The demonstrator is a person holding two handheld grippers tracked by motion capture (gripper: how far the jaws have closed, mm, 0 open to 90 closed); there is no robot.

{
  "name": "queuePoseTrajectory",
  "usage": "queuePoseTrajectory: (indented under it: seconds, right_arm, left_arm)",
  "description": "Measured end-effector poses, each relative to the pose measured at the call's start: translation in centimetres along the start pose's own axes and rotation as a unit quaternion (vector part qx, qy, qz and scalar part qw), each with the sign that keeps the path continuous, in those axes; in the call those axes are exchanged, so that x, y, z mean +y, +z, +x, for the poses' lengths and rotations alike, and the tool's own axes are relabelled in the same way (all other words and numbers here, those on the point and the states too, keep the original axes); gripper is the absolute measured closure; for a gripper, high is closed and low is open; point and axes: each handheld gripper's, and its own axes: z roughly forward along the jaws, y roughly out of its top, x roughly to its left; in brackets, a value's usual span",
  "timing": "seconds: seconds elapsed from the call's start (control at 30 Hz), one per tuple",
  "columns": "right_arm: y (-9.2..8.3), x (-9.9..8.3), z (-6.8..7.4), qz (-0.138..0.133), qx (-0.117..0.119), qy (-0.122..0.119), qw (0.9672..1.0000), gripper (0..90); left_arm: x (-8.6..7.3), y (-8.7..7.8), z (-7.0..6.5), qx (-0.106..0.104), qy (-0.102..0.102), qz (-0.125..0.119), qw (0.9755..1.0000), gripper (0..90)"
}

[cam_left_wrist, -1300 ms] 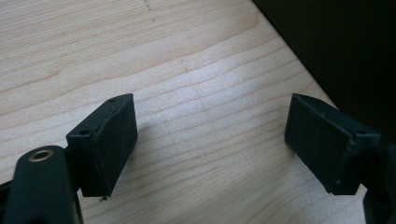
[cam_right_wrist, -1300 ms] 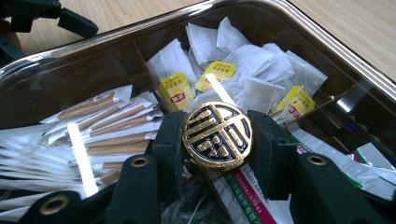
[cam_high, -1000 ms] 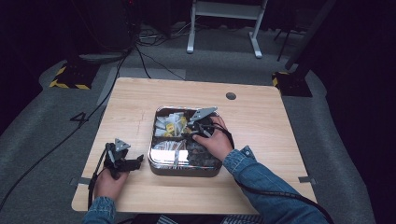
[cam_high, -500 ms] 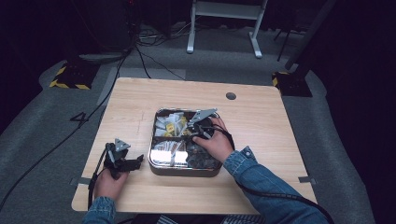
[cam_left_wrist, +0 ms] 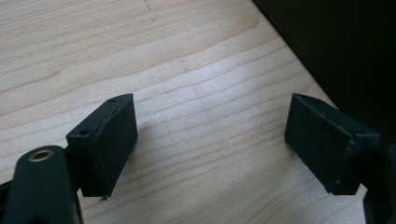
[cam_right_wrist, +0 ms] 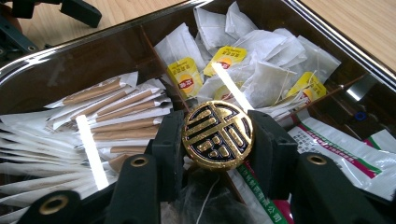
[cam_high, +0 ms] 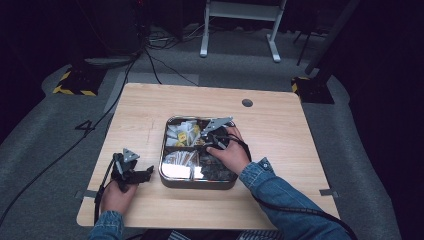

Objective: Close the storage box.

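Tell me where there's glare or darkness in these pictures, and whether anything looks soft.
High view: dark surroundings, lit table, a bright patch on the metal tray's near left corner. Right gripper view: two white light streaks across the tray's clear lid, glints on the gold knob held in the right gripper; its near arms look soft. Left gripper view: even light, soft shadow under the left gripper's fingers.

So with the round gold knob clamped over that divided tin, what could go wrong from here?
The right hand-held gripper grips the round gold-and-black knob only by its rim, so it might slip out. The glossy, see-through lid it seems to belong to could then drop onto the yellow-tagged tea bags. The open left hand-held gripper is not steadying the divided metal tin, which might shift.
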Motion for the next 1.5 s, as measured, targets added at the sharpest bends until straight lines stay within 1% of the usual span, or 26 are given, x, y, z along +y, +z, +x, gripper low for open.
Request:
queuePoseTrajectory:
  seconds: [0.23,0.33,0.5,0.6,0.67,0.83,1.03,1.17,1.23,1.5]
  right_arm:
    - [0.0,0.0,0.0,0.001,0.003,0.004,1.0,58.4]
    - [0.1,-0.1,-0.2,-0.002,0.008,0.01,0.9999,58.3]
    - [0.1,-0.2,-0.2,-0.005,0.007,0.011,0.9999,58.0]
    - [0.1,-0.2,-0.2,-0.007,0.012,0.015,0.9998,54.4]
    - [0.0,-0.2,-0.2,-0.013,0.009,0.014,0.9998,50.8]
    - [-0.6,0.0,-0.4,-0.023,0.008,0.017,0.9996,46.3]
    - [-2.1,0.2,-0.7,-0.043,0.01,0.019,0.9989,44.6]
    - [-3.5,0.3,-1.2,-0.056,0.009,0.021,0.9982,44.0]
    - [-4.3,0.2,-1.5,-0.063,0.009,0.027,0.9976,43.8]
    - [-7.1,-0.5,-2.6,-0.084,-0.001,0.038,0.9958,43.0]
  left_arm:
    - [0.0,0.0,0.0,0.0,0.0,0.0,1.0,17.6]
    - [0.0,0.0,0.0,0.0,0.0,0.0,1.0,17.6]
    - [0.0,0.0,0.0,0.0,0.0,0.0,1.0,17.6]
    - [0.0,0.0,0.0,0.0,0.0,0.0,1.0,17.6]
    - [0.0,0.0,0.0,0.0,0.0,0.0,1.0,17.6]
    - [0.0,0.0,0.0,0.0,0.0,0.0,1.0,17.6]
    - [0.0,0.0,0.0,0.0,0.0,0.0,1.0,17.6]
    - [-0.1,-0.1,-0.1,0.002,-0.002,-0.001,1.0,17.6]
    - [-0.1,-0.1,-0.1,0.002,-0.002,-0.001,1.0,17.6]
    - [-0.1,-0.1,-0.1,0.002,-0.002,0.0,1.0,17.6]
